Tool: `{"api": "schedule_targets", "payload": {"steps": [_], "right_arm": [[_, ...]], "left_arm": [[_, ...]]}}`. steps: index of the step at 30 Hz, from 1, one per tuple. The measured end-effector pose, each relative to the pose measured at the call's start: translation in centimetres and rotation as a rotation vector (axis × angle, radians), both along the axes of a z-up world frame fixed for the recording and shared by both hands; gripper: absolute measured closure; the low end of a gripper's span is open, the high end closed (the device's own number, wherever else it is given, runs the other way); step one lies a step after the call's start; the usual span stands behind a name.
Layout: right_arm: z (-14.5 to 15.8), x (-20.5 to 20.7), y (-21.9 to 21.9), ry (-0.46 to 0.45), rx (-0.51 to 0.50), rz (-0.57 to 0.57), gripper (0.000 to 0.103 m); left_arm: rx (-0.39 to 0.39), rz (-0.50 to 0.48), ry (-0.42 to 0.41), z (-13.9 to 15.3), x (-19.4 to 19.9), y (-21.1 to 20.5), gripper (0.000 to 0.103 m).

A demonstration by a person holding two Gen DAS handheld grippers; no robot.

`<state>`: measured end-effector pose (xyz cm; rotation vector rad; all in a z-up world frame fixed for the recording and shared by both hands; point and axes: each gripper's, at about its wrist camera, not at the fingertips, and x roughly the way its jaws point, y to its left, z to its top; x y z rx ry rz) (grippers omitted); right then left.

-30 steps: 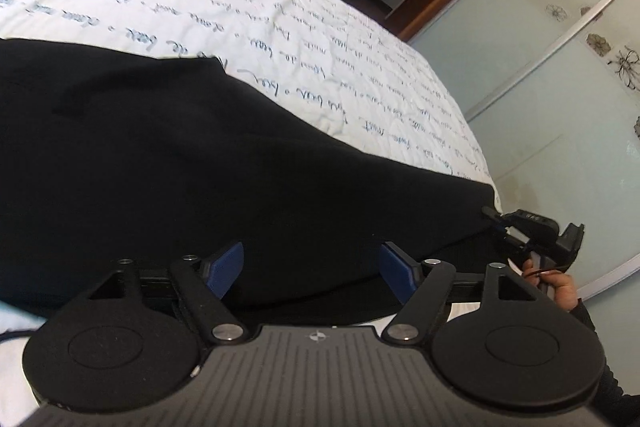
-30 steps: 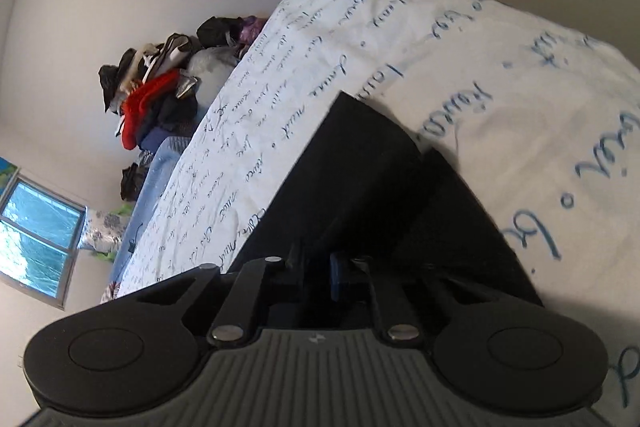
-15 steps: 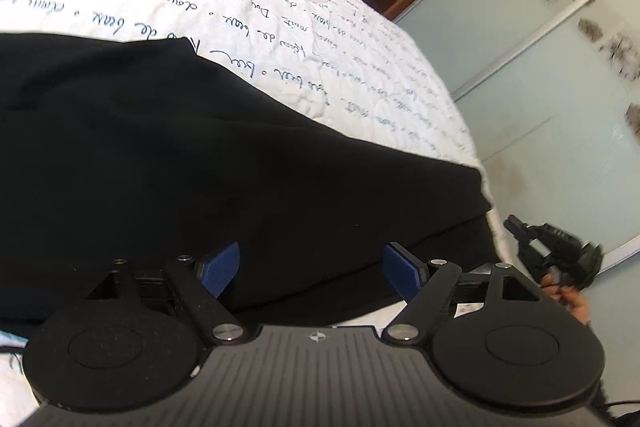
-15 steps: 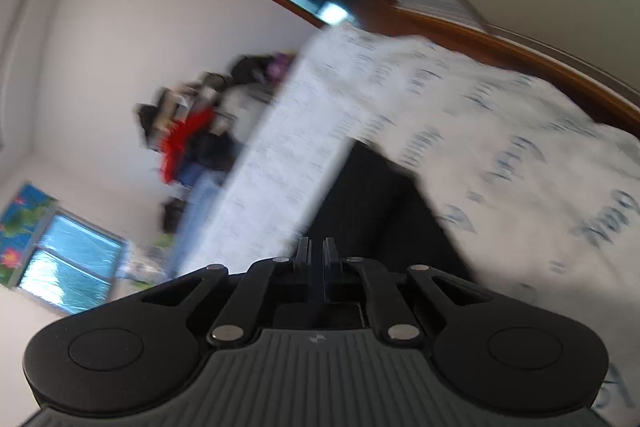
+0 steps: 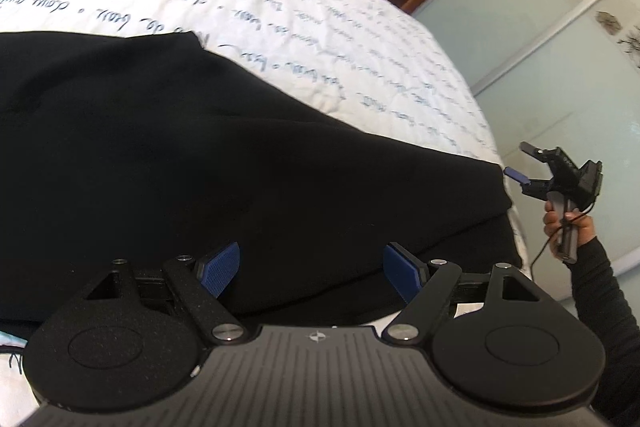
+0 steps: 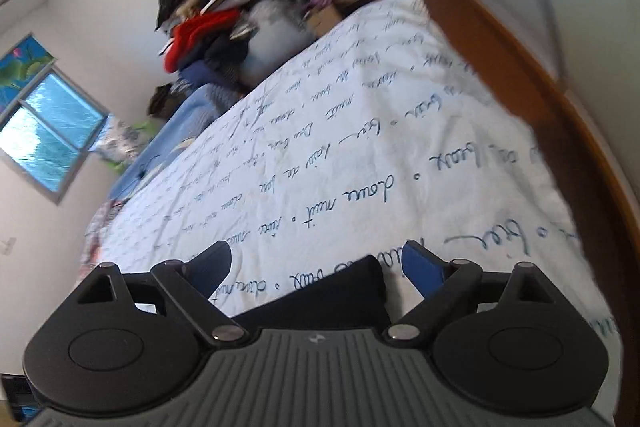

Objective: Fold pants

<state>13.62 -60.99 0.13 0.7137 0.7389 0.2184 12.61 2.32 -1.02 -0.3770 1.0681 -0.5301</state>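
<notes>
Bedroom, script-printed bedspread (image 5: 320,7). Lying flat across it: black pants (image 5: 200,155). Left gripper (image 5: 312,267) hovering apart over near hem; right gripper (image 6: 316,267) just opening, releasing corner. Likely next: regrasping for another fold.

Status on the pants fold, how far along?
Done: the black pants lie flat on the white bedspread, apparently already doubled over, with layered edges at the right end. In hand: nothing. The right hand-held gripper has just been opening, its jaws empty, off the pants' end; the left hand-held gripper hovers open over the near edge. Left: probably another fold to shorten them.
</notes>
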Motion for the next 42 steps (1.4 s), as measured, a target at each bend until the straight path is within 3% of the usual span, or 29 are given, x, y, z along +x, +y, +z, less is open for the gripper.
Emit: {"api": "schedule_targets", "payload": {"steps": [2,3,4,5,7,10,18,23,26,32,42], "right_arm": [[-0.7,0.9,0.5,0.022,0.014,0.089,0.012],[-1.0,1.4,1.0,0.04,-0.028,0.12,0.014],[-1.2,1.8,1.5,0.054,-0.063,0.146,0.027],[-1.5,2.1,2.0,0.064,-0.084,0.181,0.053],[-2.4,2.4,3.1,0.097,-0.126,0.266,0.089],[-2.4,1.7,5.0,0.068,-0.22,0.334,0.089],[3.3,-4.7,5.3,-0.223,-0.064,0.336,0.09],[5.3,-12.3,4.6,-0.311,-0.03,0.332,0.09],[3.2,-14.7,3.4,-0.278,-0.001,0.267,0.09],[-2.1,-15.0,2.2,-0.206,0.078,0.157,0.09],[1.1,-11.2,1.6,-0.274,0.12,0.176,0.09]], "left_arm": [[0.01,0.019,0.013,-0.3,0.3,-0.1,0.023],[0.013,0.026,0.021,-0.4,0.6,-0.2,0.023],[0.021,0.033,0.032,-0.7,0.8,-0.3,0.022],[0.032,0.038,0.044,-0.9,1.0,-0.6,0.022],[0.05,0.045,0.06,-1.2,1.3,-0.9,0.019],[0.053,0.041,0.052,-1.1,1.4,-1.5,0.016],[0.068,0.012,0.029,0.0,1.8,-1.8,0.016],[-0.018,0.045,-0.039,1.9,2.2,-0.2,0.015],[-0.033,0.062,-0.045,2.0,2.6,0.1,0.013],[-0.022,0.065,-0.024,1.1,2.2,-0.2,0.013],[0.047,0.113,0.003,-0.7,1.5,0.7,0.013]]}}
